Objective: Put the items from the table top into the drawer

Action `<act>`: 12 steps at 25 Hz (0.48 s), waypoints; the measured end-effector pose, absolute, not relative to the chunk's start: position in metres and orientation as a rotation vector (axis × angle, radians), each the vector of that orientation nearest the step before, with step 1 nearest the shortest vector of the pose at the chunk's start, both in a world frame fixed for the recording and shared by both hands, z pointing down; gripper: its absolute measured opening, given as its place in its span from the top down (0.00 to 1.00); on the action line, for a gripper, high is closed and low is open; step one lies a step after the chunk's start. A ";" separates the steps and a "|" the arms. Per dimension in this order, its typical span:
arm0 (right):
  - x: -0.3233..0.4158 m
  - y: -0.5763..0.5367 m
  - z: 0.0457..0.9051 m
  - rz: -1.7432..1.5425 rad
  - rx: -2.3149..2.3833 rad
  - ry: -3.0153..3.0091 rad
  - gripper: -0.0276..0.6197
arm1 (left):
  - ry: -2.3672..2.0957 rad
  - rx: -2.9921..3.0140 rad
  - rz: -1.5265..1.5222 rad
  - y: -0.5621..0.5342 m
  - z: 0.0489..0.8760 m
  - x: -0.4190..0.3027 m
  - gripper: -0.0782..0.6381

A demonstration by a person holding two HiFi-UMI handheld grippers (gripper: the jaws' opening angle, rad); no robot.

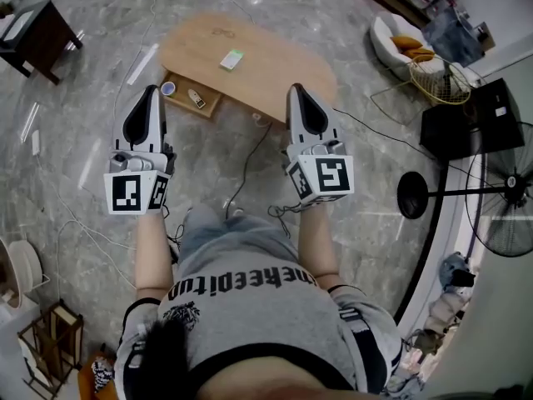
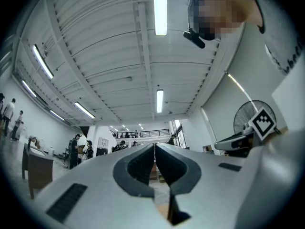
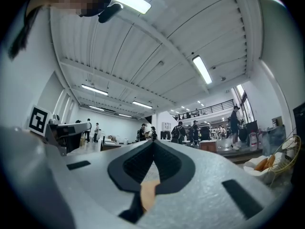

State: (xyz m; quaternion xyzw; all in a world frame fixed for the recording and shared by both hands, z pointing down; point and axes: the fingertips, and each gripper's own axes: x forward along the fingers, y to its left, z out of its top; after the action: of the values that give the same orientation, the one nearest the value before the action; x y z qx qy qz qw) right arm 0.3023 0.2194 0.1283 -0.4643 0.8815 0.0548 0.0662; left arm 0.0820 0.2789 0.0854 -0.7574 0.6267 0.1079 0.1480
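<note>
Ahead of the closed, empty left hand-held gripper (image 1: 150, 94) and right hand-held gripper (image 1: 298, 90), a box (image 1: 231, 58) lies on the surface (image 1: 275, 65); a cable (image 1: 247, 169) runs between them.

- Left gripper (image 1: 151, 90): its cube (image 1: 133, 192) carries black-and-white square code markers on the two faces seen in the head view. They are patterns only, with no letters or digits.
- Right gripper (image 1: 297, 88): its cube (image 1: 323, 177) carries the same kind of markers on two faces.
- Shirt (image 1: 250, 307): a row of dark letters runs across the chest, upside down in the head view and bent by folds, so no word can be read.
- Box (image 1: 231, 58) on the table (image 1: 275, 69): green and white, with print too small to read.
</note>
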 end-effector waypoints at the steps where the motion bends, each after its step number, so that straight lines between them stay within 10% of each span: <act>1: 0.303 0.217 0.130 0.160 -1.399 2.661 0.95 | 1.803 -2.177 0.306 0.277 0.086 0.083 0.88; 12: 0.284 0.173 0.146 0.110 -1.436 2.661 0.95 | 1.824 -2.211 0.303 0.227 0.101 0.058 0.88</act>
State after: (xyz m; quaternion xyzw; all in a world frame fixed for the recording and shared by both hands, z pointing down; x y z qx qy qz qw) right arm 0.2838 0.1731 0.1463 -0.4738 0.8780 0.0362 0.0577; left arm 0.0578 0.2267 0.1013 -0.7608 0.6274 0.1043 0.1293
